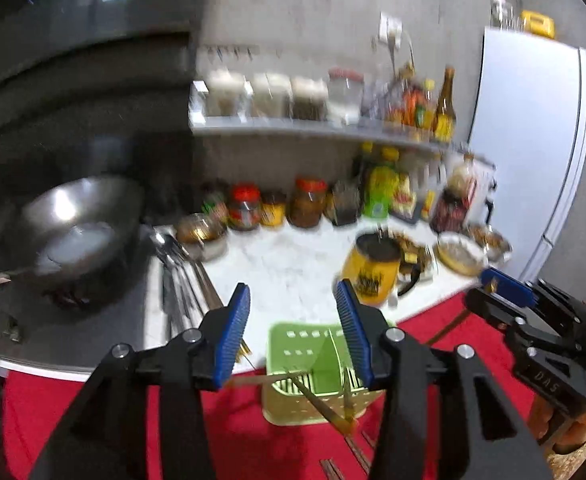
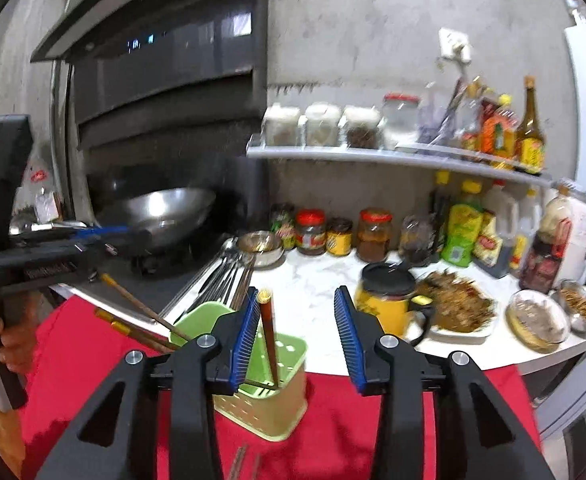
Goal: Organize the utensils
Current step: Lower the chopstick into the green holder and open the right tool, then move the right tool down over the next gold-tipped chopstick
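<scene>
Chopsticks (image 2: 269, 340) touch right gripper's (image 2: 299, 344) left finger.

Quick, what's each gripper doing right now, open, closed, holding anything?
Left gripper: open, holding nothing, above the green plastic utensil basket.
Right gripper: open, holding nothing.

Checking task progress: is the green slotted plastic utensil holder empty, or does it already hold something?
Not empty. The green slotted plastic utensil holder has brown chopsticks standing in it, leaning against its rim.

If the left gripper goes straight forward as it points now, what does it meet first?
Probably the green utensil holder, which sits low between the open fingers of the left gripper. Depth is unclear; passing above it, the yellow mug comes next.
</scene>
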Demonstrator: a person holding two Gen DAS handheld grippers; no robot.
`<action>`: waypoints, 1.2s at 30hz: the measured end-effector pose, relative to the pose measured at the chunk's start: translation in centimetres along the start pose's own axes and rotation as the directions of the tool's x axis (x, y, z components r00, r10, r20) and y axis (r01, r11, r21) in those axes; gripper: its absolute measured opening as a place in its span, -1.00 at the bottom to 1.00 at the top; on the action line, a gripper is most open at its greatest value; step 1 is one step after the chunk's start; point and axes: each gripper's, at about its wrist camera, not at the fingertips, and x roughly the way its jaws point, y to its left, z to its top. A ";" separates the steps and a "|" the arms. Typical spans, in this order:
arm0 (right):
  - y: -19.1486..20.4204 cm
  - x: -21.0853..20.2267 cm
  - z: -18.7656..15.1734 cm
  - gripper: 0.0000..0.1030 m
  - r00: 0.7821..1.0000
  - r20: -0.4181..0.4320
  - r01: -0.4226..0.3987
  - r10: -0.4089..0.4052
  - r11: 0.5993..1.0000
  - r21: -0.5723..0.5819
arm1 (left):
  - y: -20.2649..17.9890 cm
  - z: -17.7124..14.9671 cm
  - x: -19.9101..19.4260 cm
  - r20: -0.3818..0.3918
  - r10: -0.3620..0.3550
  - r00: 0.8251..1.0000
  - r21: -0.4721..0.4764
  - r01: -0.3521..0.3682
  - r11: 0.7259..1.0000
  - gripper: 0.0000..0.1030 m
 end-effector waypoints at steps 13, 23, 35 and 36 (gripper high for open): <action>-0.5 -11.4 -6.0 -0.15 1.000 0.006 0.011 -0.011 1.000 -0.013 | -1.2 -8.9 -11.5 0.022 0.226 0.974 0.000 -0.226 0.974 -0.03; 2.2 -11.2 -17.2 -0.15 0.977 -0.211 -0.045 0.043 0.999 -0.005 | -3.5 -23.0 -9.6 -0.278 0.173 0.945 -0.010 -0.183 0.983 -0.02; 4.1 -7.7 -23.7 -0.46 0.912 -0.399 -0.084 0.097 0.995 0.049 | -3.1 -27.0 -8.1 -0.349 0.161 0.923 -0.069 -0.196 0.978 -0.02; 4.4 -7.5 -23.7 -0.56 0.910 -0.402 -0.088 0.098 0.995 0.043 | -3.2 -26.9 -7.9 -0.350 0.156 0.924 -0.072 -0.193 0.979 -0.02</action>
